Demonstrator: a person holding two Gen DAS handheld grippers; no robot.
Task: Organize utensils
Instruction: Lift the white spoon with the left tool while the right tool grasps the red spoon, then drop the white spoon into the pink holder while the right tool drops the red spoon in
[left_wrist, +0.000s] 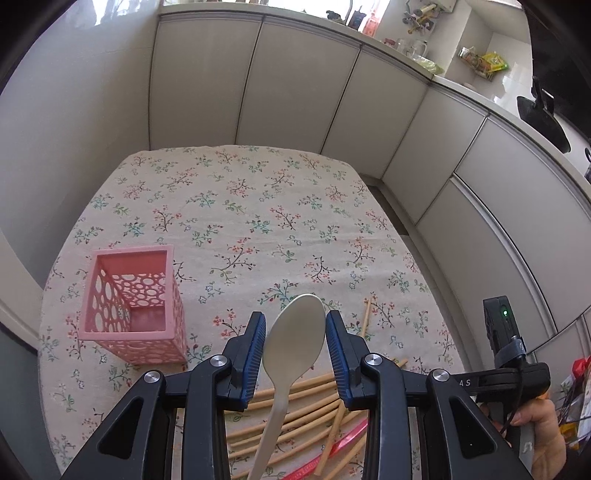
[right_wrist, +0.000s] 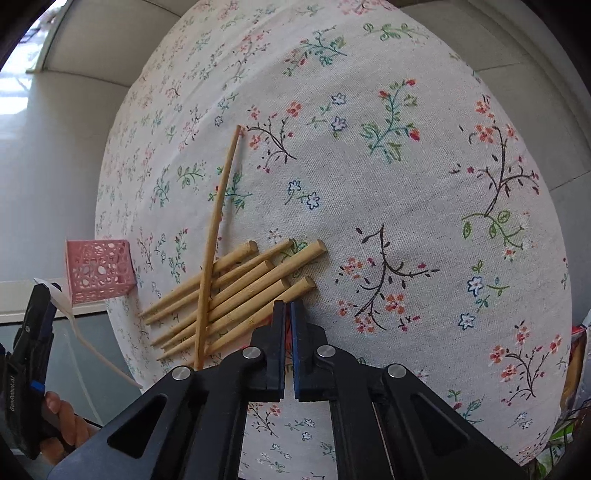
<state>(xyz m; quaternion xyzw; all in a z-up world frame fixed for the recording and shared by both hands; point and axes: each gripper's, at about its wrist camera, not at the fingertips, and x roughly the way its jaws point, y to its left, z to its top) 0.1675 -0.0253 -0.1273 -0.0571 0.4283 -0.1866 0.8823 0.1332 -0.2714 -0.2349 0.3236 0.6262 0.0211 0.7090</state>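
2 wrist views, near, sharing chopsticks (right_wrist: 236, 291)

1. Premises: a home kitchen.
2. A run of plain pale cabinet doors (left_wrist: 295, 85) lines the back and right side, under a continuous counter (left_wrist: 461, 92).
3. A black pan (left_wrist: 543, 118) sits on the counter at the right; glass cups (left_wrist: 413, 48) and food packets (left_wrist: 484, 61) stand further along it.
4. Small ornaments and bottles (left_wrist: 369, 18) line a bright window ledge at the top.
5. The tabletop carries a floral cloth (left_wrist: 240, 221), with wooden chopsticks (right_wrist: 236, 291), a pale spoon (left_wrist: 295, 339) and a pink perforated holder (left_wrist: 133, 306) on or above it.
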